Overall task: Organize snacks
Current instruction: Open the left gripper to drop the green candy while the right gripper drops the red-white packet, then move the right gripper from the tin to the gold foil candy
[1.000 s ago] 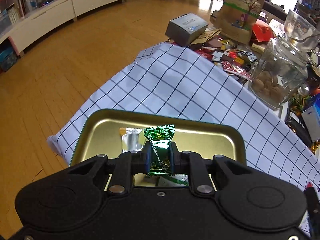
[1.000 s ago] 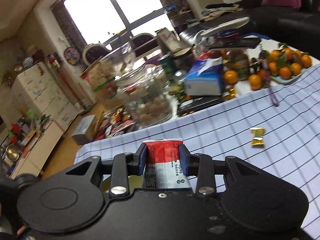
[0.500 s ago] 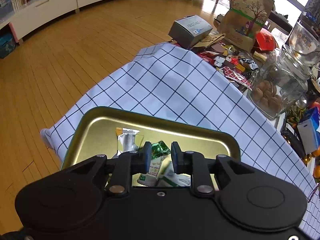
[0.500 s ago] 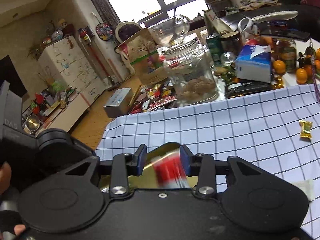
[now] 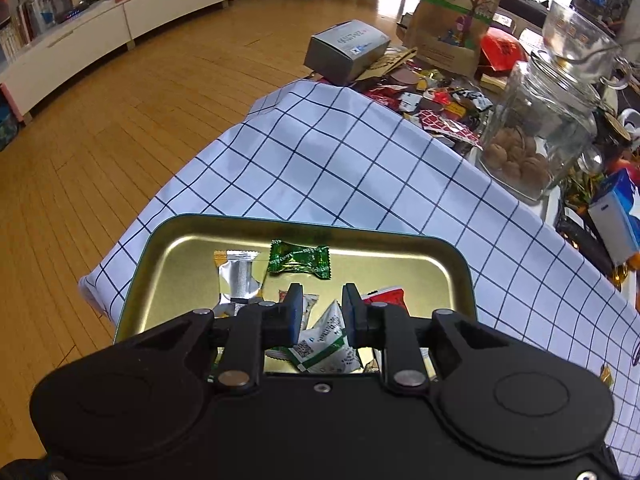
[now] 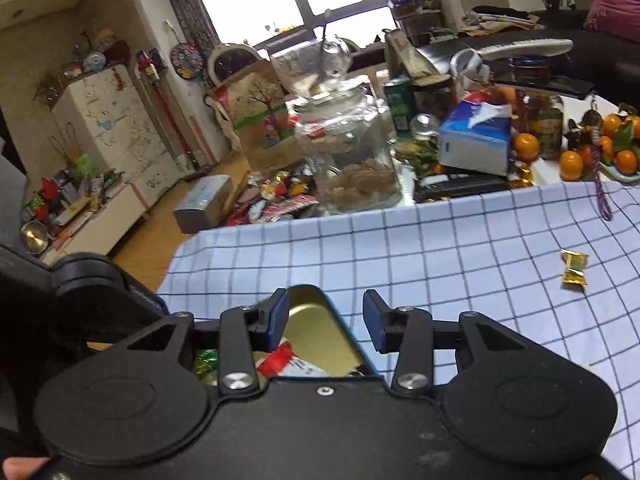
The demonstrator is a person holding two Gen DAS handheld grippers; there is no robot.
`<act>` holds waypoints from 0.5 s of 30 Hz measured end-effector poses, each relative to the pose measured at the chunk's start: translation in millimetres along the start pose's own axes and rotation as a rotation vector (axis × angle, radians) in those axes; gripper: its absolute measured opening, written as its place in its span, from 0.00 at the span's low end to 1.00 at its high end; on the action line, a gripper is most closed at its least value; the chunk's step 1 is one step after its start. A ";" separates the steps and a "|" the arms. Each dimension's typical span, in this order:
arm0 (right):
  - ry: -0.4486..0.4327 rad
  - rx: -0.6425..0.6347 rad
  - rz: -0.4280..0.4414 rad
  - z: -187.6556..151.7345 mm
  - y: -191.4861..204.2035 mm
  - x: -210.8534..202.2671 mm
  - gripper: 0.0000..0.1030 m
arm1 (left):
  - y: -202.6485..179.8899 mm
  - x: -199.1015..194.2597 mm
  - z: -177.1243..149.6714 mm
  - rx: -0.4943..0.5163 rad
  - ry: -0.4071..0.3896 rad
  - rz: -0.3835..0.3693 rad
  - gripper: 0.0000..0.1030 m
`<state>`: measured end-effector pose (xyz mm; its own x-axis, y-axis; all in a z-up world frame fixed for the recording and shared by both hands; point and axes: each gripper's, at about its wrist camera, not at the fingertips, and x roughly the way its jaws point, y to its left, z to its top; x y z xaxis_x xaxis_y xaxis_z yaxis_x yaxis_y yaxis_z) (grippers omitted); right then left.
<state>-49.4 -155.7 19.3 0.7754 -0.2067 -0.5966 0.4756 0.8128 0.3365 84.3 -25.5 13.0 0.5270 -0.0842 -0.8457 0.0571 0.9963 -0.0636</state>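
Note:
A gold metal tray (image 5: 400, 246) sits on the checked tablecloth near the table's corner. In it lie a green candy (image 5: 299, 261), a silver packet (image 5: 236, 280), a white-and-green packet (image 5: 326, 344) and a red-and-white snack (image 5: 384, 296). My left gripper (image 5: 319, 310) hovers open and empty over the tray. My right gripper (image 6: 326, 318) is open and empty above the tray's corner (image 6: 316, 312); the red-and-white snack (image 6: 286, 360) lies in the tray below it. A gold-wrapped candy (image 6: 575, 266) lies on the cloth at the right.
A glass jar of walnuts (image 5: 536, 132) stands at the cloth's far edge, beside a pile of loose snacks (image 5: 436, 100), a grey box (image 5: 346, 52) and a paper bag (image 5: 456, 16). A tissue box (image 6: 476, 140) and oranges (image 6: 600, 148) sit behind. The floor drops off left.
My left gripper opened and let the green candy fall into the tray. My right gripper opened and let the red-and-white snack drop into the tray.

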 end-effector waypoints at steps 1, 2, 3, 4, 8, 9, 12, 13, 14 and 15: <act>0.007 -0.001 -0.014 -1.7 -3.2 0.8 0.42 | -2.5 -0.5 -1.1 0.009 -0.003 0.000 0.29; 0.009 0.000 -0.030 -3.3 -6.1 1.7 0.42 | -5.0 -1.0 -2.2 0.018 -0.006 0.000 0.29; 0.009 0.002 -0.045 -5.4 -9.7 2.6 0.42 | -8.1 -1.6 -3.7 0.030 -0.011 0.001 0.29; 0.007 0.002 -0.058 -7.4 -13.4 2.6 0.42 | -11.1 -2.2 -5.3 0.041 -0.016 0.003 0.29; -0.021 0.010 -0.136 -12.9 -28.9 2.2 0.42 | -25.2 -5.1 -12.8 0.098 -0.039 0.005 0.29; -0.030 0.012 -0.156 -13.4 -33.1 1.8 0.42 | -29.3 -5.7 -15.1 0.116 -0.042 0.002 0.29; -0.069 0.034 -0.225 -14.2 -50.6 -1.5 0.42 | -42.0 -7.4 -22.1 0.171 -0.046 -0.012 0.30; -0.081 0.044 -0.254 -14.0 -56.8 -2.6 0.42 | -46.1 -8.1 -24.7 0.188 -0.048 -0.017 0.30; -0.092 0.052 -0.282 -13.7 -62.9 -3.7 0.42 | -50.6 -8.9 -27.6 0.207 -0.049 -0.023 0.30; -0.102 0.059 -0.309 -13.2 -69.3 -4.8 0.42 | -55.3 -9.9 -30.7 0.225 -0.051 -0.028 0.30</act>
<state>-91.6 -203.8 -10.8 0.6272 -0.4944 -0.6018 0.7155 0.6710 0.1945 49.9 -79.3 8.6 0.5644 -0.1176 -0.8171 0.2565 0.9658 0.0381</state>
